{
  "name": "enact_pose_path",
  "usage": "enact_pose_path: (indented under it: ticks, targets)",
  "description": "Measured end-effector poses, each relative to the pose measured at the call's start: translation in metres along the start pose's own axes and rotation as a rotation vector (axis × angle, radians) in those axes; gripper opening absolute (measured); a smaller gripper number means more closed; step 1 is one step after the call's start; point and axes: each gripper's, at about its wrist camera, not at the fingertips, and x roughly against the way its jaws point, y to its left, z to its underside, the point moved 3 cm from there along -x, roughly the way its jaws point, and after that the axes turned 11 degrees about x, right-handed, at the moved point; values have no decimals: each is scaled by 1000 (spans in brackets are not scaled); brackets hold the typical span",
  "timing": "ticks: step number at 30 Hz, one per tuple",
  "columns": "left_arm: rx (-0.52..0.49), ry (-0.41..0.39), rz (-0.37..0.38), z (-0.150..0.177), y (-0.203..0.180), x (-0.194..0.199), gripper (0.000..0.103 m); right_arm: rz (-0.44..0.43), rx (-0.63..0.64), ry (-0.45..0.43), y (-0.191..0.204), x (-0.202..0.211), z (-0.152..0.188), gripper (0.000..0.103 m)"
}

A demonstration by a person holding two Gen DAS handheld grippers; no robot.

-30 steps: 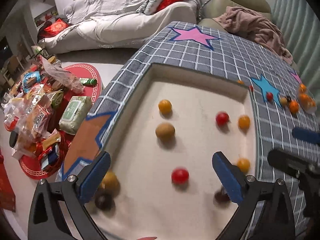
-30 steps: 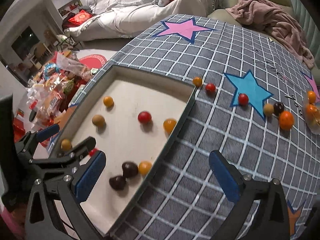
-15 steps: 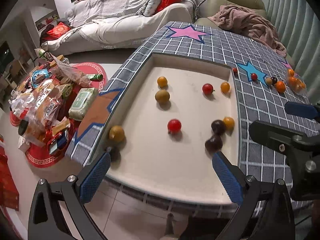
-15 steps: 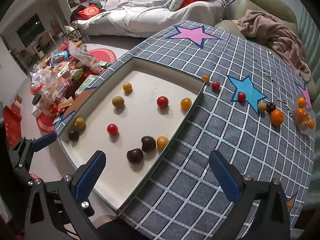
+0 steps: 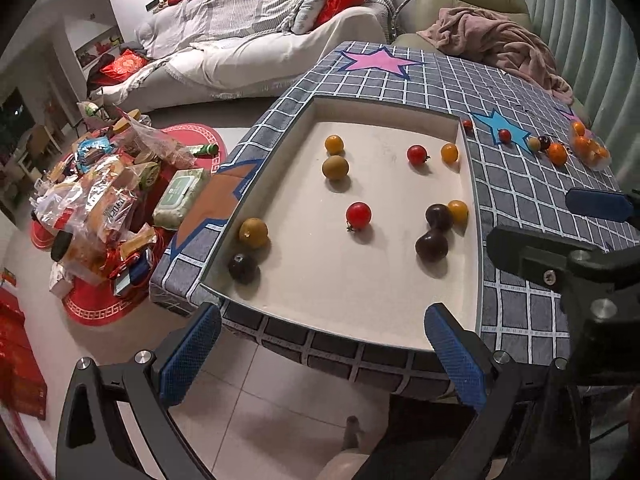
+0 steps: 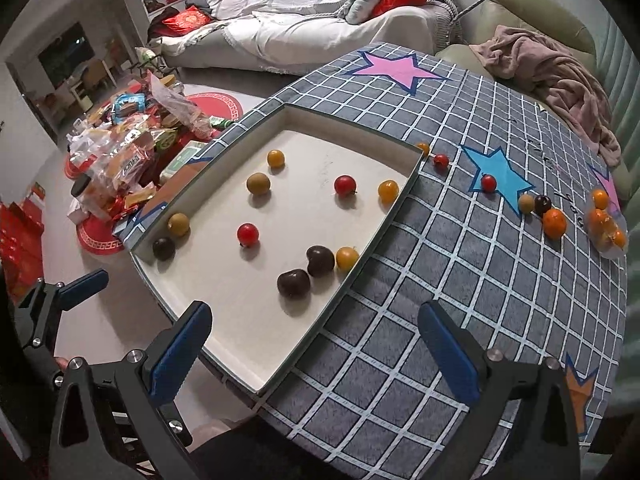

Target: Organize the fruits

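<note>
Both grippers are pulling back from the tray (image 5: 468, 240), left gripper (image 5: 320, 354) and right gripper (image 6: 316, 354) gaping empty, fruits (image 6: 248, 234) lying scattered inside; next approach wants centring on one fruit.

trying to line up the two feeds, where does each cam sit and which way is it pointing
Left wrist: sits on the left gripper, off the table's near edge, facing the white tray; shows its own open blue fingers plus the right gripper at far right.
Right wrist: sits on the right gripper, above the checked tablecloth, facing across tray and loose fruit; the left gripper shows at left.
Shared: tray, red tomato, sofa.
</note>
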Motion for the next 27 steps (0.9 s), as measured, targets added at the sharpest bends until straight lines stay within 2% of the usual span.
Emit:
enact_pose_path:
  ticks: [27]
  targets:
    - [-25, -13, -19, 4, -4, 8, 102, -11, 3, -4, 3, 2, 6, 103]
